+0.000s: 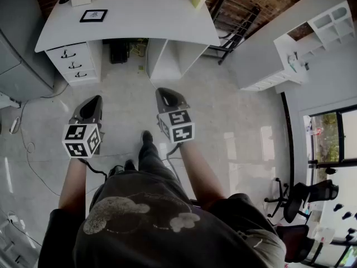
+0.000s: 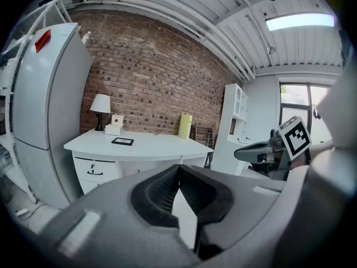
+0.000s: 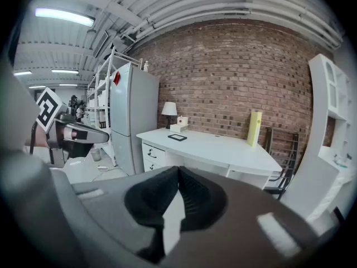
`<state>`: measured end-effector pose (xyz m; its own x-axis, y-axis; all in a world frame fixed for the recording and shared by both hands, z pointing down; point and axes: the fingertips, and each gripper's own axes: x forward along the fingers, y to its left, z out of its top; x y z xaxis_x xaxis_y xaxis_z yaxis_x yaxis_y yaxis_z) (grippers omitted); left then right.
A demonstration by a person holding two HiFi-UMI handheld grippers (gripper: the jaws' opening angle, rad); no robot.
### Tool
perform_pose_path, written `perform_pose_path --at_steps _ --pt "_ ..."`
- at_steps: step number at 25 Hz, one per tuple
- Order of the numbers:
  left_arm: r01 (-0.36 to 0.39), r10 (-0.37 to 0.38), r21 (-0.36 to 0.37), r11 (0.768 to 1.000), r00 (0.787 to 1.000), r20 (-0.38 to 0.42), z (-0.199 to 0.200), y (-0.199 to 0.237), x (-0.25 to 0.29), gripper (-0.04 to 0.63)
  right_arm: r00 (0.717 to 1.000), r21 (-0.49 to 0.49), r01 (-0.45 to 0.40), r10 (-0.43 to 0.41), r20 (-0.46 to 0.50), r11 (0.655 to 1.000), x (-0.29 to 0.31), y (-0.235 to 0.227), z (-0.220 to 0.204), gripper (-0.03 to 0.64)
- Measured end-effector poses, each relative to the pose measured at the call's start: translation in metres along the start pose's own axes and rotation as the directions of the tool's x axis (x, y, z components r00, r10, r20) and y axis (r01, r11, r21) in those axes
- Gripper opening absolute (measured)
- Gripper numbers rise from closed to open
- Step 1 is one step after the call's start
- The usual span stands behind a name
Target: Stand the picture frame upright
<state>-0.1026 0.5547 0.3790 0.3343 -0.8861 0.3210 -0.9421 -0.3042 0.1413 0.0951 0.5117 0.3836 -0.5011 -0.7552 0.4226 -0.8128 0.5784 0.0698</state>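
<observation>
A black picture frame (image 1: 93, 15) lies flat on the white desk (image 1: 145, 21), toward its left end; it also shows as the frame (image 2: 122, 141) and the frame (image 3: 177, 137) in the two gripper views. My left gripper (image 1: 95, 101) and right gripper (image 1: 165, 95) hang over the floor well short of the desk, both shut with nothing between the jaws. From the left gripper view the left gripper (image 2: 178, 168) points at the desk, and the right gripper (image 3: 178, 171) does the same.
A lamp (image 2: 101, 105), a small white box (image 2: 115, 124) and a yellow upright block (image 2: 185, 126) stand on the desk. Drawers (image 1: 72, 63) sit under its left end. A grey fridge (image 2: 42, 110) stands left, a white shelf unit (image 1: 312, 43) right. Cables trail on the floor (image 1: 33, 149).
</observation>
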Motion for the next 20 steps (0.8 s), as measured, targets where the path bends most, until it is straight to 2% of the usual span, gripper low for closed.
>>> perform_pose_path --at_steps 13,17,20 --pt "0.02 -0.021 0.037 0.999 0.999 0.026 0.014 -0.011 -0.016 0.011 0.999 0.017 0.027 -0.027 0.037 0.999 -0.016 -0.008 0.015 0.005" --pt "0.021 -0.021 0.013 1.0 1.0 0.014 0.005 -0.008 -0.028 0.011 0.998 0.062 0.047 -0.05 0.046 0.997 -0.02 -0.008 0.012 0.005" --pt "0.022 -0.022 0.017 1.0 0.999 0.038 0.01 -0.004 -0.036 0.011 0.997 0.103 0.044 -0.051 0.062 0.994 -0.021 -0.01 0.012 0.005"
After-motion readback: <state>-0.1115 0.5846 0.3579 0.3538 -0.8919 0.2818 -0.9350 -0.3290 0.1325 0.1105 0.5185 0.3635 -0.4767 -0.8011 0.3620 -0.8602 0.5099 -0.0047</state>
